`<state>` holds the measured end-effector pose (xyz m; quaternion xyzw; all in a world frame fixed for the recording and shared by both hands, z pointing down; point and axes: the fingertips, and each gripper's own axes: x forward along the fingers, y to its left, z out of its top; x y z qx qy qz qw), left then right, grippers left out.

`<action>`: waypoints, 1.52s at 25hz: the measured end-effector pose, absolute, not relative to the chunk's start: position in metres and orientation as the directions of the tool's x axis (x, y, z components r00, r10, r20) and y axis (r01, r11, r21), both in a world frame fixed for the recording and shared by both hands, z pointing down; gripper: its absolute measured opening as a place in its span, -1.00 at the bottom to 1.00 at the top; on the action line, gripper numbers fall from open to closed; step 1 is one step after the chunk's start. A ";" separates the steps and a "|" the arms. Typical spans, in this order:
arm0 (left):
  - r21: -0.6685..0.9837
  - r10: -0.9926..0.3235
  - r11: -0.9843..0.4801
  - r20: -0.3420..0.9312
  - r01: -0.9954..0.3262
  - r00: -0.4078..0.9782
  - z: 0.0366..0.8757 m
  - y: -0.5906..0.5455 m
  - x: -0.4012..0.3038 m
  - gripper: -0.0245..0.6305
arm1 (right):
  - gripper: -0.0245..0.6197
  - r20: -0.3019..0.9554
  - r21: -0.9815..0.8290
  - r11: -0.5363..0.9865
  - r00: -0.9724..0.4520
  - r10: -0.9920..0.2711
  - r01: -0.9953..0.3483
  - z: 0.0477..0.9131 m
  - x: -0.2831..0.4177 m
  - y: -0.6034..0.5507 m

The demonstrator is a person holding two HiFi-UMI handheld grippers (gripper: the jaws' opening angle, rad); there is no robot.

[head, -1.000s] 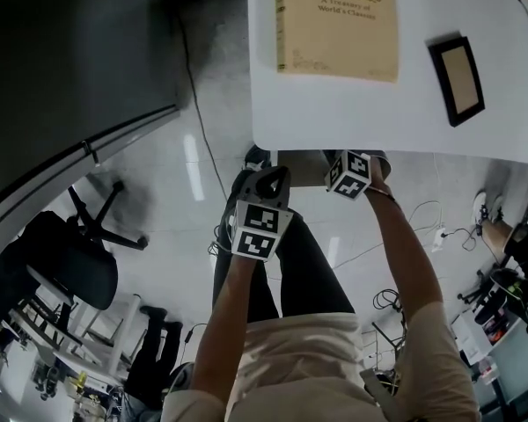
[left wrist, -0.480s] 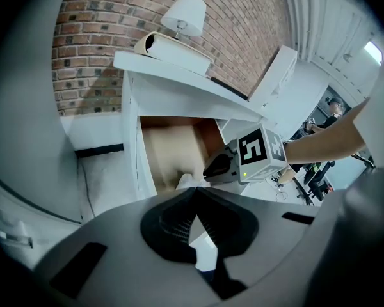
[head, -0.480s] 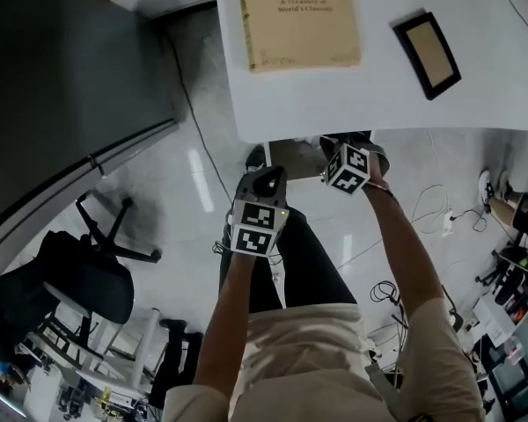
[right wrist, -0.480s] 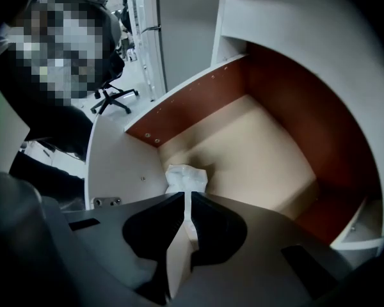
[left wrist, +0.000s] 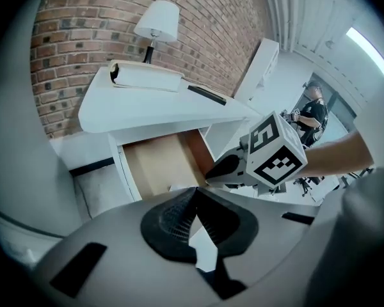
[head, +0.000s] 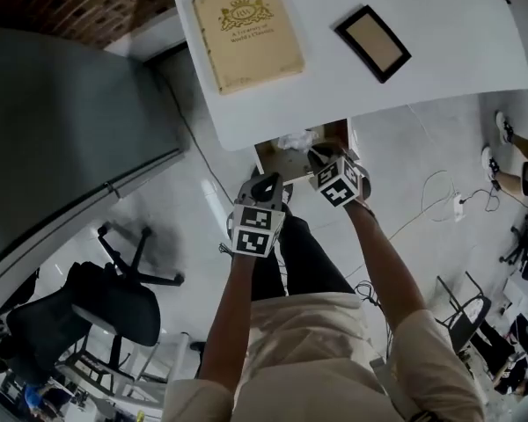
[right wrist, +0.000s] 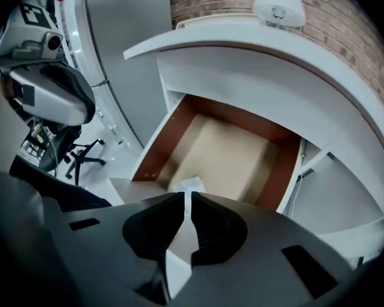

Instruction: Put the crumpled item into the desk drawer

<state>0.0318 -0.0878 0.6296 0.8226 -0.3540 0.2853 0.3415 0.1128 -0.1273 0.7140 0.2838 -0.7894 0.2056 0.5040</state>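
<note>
The crumpled item (right wrist: 189,185) sits over the front end of the open desk drawer (right wrist: 163,149), pinched at the tips of the right gripper (right wrist: 185,197), whose jaws are closed to a narrow slit on it. The left gripper (left wrist: 195,194) hangs just beside the drawer front, jaws together and holding nothing.

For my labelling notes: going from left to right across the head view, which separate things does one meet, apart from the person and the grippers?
In order: black office chair → tan hardcover book → black-framed picture.
</note>
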 end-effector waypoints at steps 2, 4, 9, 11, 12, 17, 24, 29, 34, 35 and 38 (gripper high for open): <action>0.351 -0.381 -0.532 0.714 -0.771 0.588 0.621 -0.085 0.036 -0.87 | -0.76 0.905 -0.059 0.723 -0.342 -0.252 -0.688 0.702 0.114 -0.118; 0.338 -0.381 -0.542 0.717 -0.769 0.584 0.614 -0.082 0.038 -0.87 | -0.75 0.898 -0.072 0.694 -0.350 -0.268 -0.717 0.690 0.117 -0.110; 0.330 -0.392 -0.550 0.709 -0.767 0.586 0.593 -0.073 0.049 -0.87 | -0.75 0.878 -0.088 0.608 -0.350 -0.326 -0.789 0.653 0.135 -0.093; 0.331 -0.395 -0.558 0.701 -0.761 0.594 0.582 -0.071 0.052 -0.87 | -0.75 0.865 -0.085 0.572 -0.345 -0.364 -0.816 0.636 0.139 -0.090; 0.326 -0.396 -0.564 0.699 -0.758 0.595 0.578 -0.069 0.051 -0.87 | -0.75 0.857 -0.087 0.553 -0.345 -0.383 -0.829 0.629 0.139 -0.089; 0.302 -0.400 -0.588 0.698 -0.751 0.594 0.556 -0.064 0.051 -0.87 | -0.75 0.819 -0.144 0.444 -0.358 -0.448 -0.885 0.596 0.141 -0.076; 0.265 -0.436 -0.601 0.681 -0.754 0.588 0.521 -0.061 0.046 -0.87 | -0.75 0.786 -0.177 0.354 -0.348 -0.511 -0.919 0.555 0.154 -0.056; 0.258 -0.454 -0.593 0.675 -0.762 0.582 0.499 -0.053 0.042 -0.87 | -0.75 0.769 -0.215 0.342 -0.375 -0.517 -0.915 0.536 0.153 -0.040; 0.245 -0.448 -0.615 0.673 -0.750 0.588 0.485 -0.041 0.040 -0.87 | -0.75 0.756 -0.252 0.307 -0.384 -0.530 -0.918 0.525 0.156 -0.015; 0.241 -0.449 -0.618 0.673 -0.748 0.588 0.484 -0.040 0.038 -0.87 | -0.75 0.749 -0.258 0.305 -0.389 -0.535 -0.917 0.524 0.156 -0.011; 0.235 -0.454 -0.621 0.670 -0.748 0.587 0.483 -0.038 0.035 -0.87 | -0.75 0.733 -0.268 0.305 -0.399 -0.550 -0.914 0.522 0.156 -0.002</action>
